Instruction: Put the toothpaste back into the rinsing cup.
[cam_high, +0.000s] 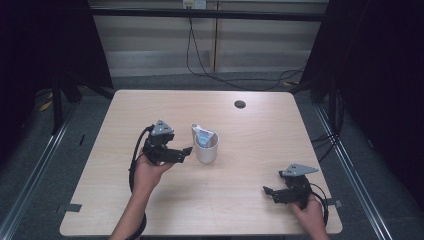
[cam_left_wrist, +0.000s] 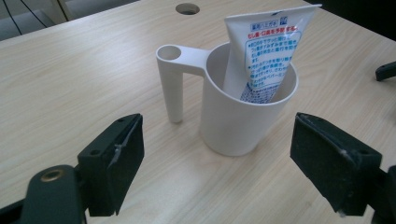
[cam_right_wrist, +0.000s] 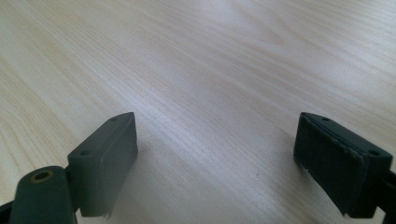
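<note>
Left gripper (cam_high: 186, 151), held in the person's left hand (cam_high: 150, 172), with jaws spread wide and holding nothing; in the left gripper view the same gripper (cam_left_wrist: 217, 154) faces a white cup (cam_left_wrist: 243, 109) that stands just beyond the gap between the two pads, apart from both. Right gripper (cam_high: 267, 191), held in the right hand (cam_high: 310, 212) at the near right of the table (cam_high: 260, 130), likewise spread and empty; in the right gripper view it (cam_right_wrist: 215, 158) looks along bare wood. The cup (cam_high: 206, 146) stands upright near the table's middle, just right of the left gripper and well apart from the right one. A hollow handle (cam_left_wrist: 172, 81) projects from its rim toward the left. A white toothpaste tube (cam_left_wrist: 264, 51) with blue and red print stands inside, leaning against the far wall, its flat crimped end uppermost. Beyond the cup, a round cable hole (cam_high: 240, 104) lies near the table's far edge.
</note>
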